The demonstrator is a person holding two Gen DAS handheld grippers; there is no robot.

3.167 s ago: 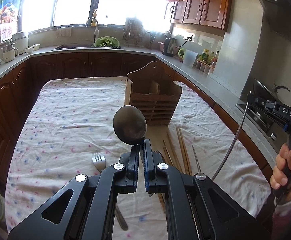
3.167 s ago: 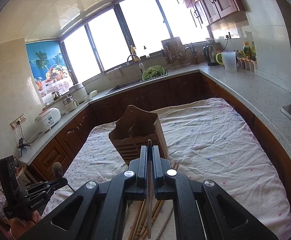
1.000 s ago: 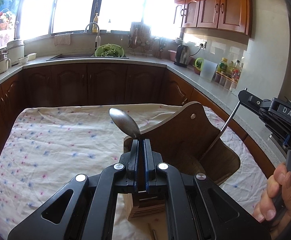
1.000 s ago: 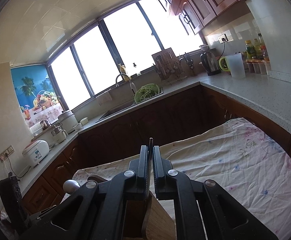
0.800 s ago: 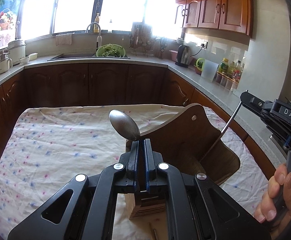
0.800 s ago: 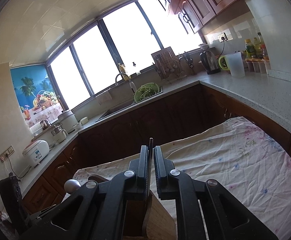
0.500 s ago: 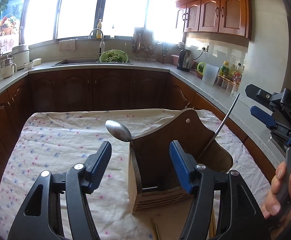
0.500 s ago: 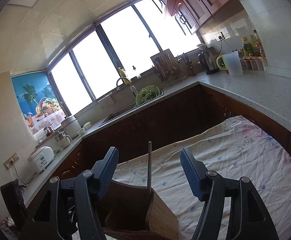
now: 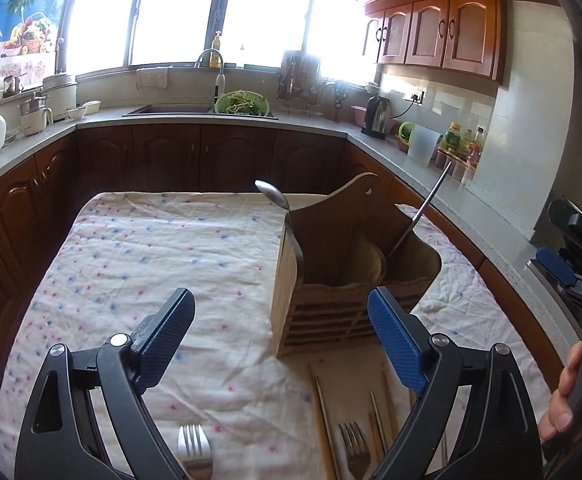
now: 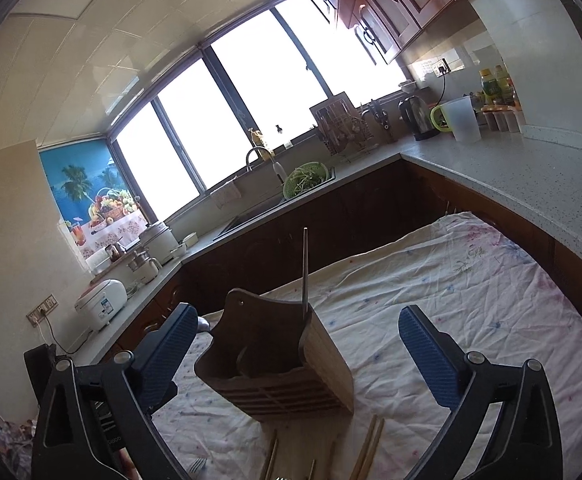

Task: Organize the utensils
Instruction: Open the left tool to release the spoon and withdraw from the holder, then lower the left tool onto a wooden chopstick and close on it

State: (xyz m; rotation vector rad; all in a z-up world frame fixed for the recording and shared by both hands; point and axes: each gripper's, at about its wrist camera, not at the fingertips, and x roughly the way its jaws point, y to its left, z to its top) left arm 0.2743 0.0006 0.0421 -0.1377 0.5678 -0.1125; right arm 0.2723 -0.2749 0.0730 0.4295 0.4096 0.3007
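Now both tools are free: the left gripper (image 9: 281,334) stands spread wide with nothing between its blue pads, and the right gripper (image 10: 297,356) is equally wide apart and empty. The wooden utensil holder (image 9: 351,264) sits upright on the flowered cloth (image 9: 151,264), just beyond both sets of fingers. A spoon (image 9: 273,196) leans out of its left corner, bowl up, and a thin metal rod (image 9: 425,212), seemingly a chopstick, slants out of its right side; in the right wrist view that rod (image 10: 305,268) rises from the holder's right edge. So two pieces are stowed, and I judge the step in hand to be going for the next ones. Loose items lie on the cloth nearer than the holder: a fork (image 9: 195,454) by the left finger, a second fork (image 9: 355,446), and several chopsticks (image 9: 323,412) between them. The next move calls for lowering a gripper over one handle, lining the pads across its narrow width, and pinching it without dragging the neighbours or bunching the cloth
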